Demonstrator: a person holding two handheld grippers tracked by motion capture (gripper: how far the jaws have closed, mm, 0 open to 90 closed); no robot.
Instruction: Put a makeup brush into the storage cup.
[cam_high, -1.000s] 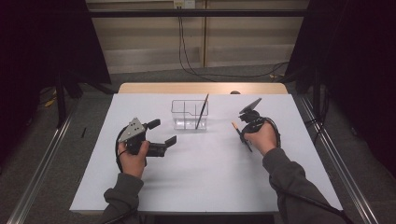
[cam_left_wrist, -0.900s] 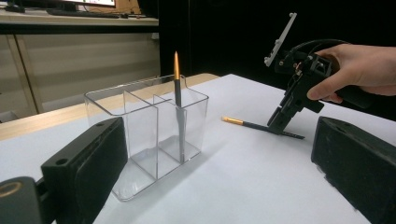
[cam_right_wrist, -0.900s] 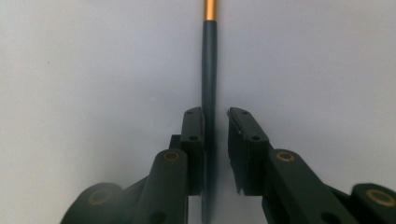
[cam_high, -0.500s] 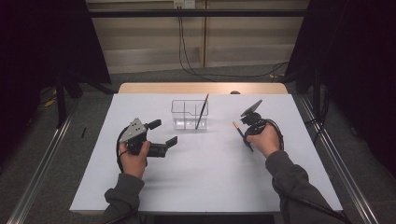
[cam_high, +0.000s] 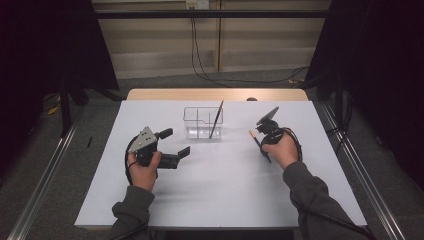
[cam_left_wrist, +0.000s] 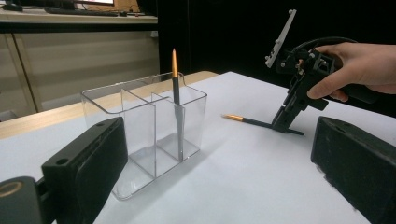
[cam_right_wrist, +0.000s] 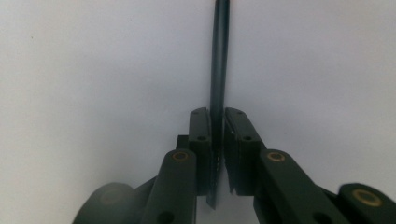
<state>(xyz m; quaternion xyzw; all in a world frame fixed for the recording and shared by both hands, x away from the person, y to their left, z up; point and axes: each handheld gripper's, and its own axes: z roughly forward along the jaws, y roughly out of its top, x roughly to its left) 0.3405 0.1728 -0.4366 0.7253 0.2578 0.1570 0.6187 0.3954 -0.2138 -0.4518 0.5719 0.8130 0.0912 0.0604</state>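
Right gripper view: right tongs (cam_right_wrist: 217, 140) clamped on a dark pencil (cam_right_wrist: 218, 70), pads pressing both sides of the shaft. The pencil runs straight up and away between the jaws, over the white tabletop (cam_right_wrist: 93, 70). The jaws have just been closing, with the pencil between them.

Left gripper view: left tongs (cam_left_wrist: 210, 172) spread wide, nothing between the pads, hovering low over the tabletop. Just past them is the clear organizer (cam_left_wrist: 140, 135) with several compartments. A second dark pencil (cam_left_wrist: 176, 102) with an orange tip stands in the end compartment, leaning slightly. Farther off, the right tongs point down at the tabletop, pinching the first pencil, which lies flat or nearly so with its orange end toward the organizer.

High view: left hand (cam_high: 145, 167) at near left, its tongs aimed toward the organizer (cam_high: 202, 122), well apart from it. Right hand (cam_high: 280, 150) to the right of the organizer, gripped pencil (cam_high: 255, 136) near it but not touching. Organizer sits mid-tabletop toward the far edge.
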